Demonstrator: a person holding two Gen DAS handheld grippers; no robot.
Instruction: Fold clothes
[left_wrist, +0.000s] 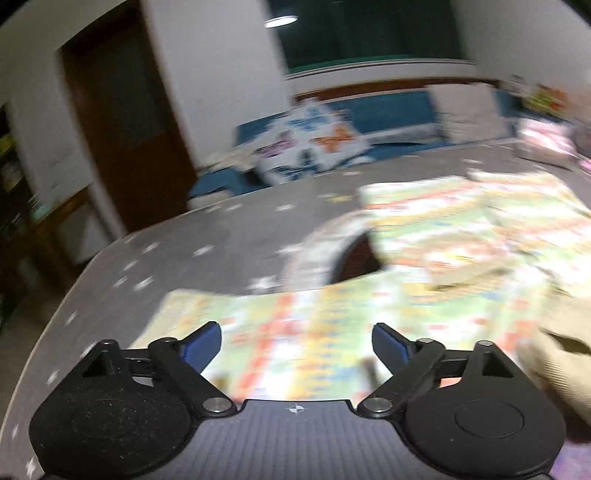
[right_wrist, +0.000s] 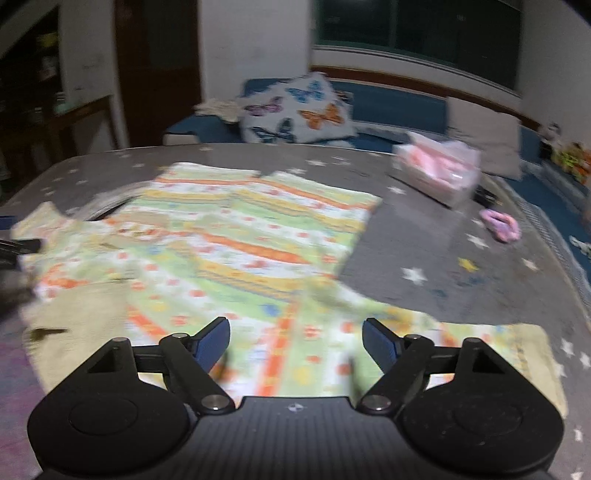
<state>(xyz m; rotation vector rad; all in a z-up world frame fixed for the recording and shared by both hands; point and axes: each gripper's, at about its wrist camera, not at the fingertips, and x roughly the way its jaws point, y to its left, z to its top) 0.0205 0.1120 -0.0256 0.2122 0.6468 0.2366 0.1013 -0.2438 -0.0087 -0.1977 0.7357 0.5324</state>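
Observation:
A garment (left_wrist: 461, 229) printed with green, orange and yellow stripes lies spread on a grey star-patterned table cover (left_wrist: 221, 229); its round neck opening (left_wrist: 354, 258) faces left. My left gripper (left_wrist: 295, 339) hovers open over the near striped part, with nothing between its blue pads. In the right wrist view the same garment (right_wrist: 240, 229) stretches across the table cover (right_wrist: 424, 240), and a beige inner patch (right_wrist: 74, 314) shows at the near left. My right gripper (right_wrist: 295, 336) stands open above the near striped edge, gripping nothing. Both views are motion-blurred.
A butterfly-print pillow (right_wrist: 295, 110) rests on a blue sofa (right_wrist: 388, 107) behind the table. A clear bag of pink items (right_wrist: 439, 170) and a small pink cloth (right_wrist: 500, 225) lie at the table's right. A dark wooden door (left_wrist: 122, 110) stands at the left.

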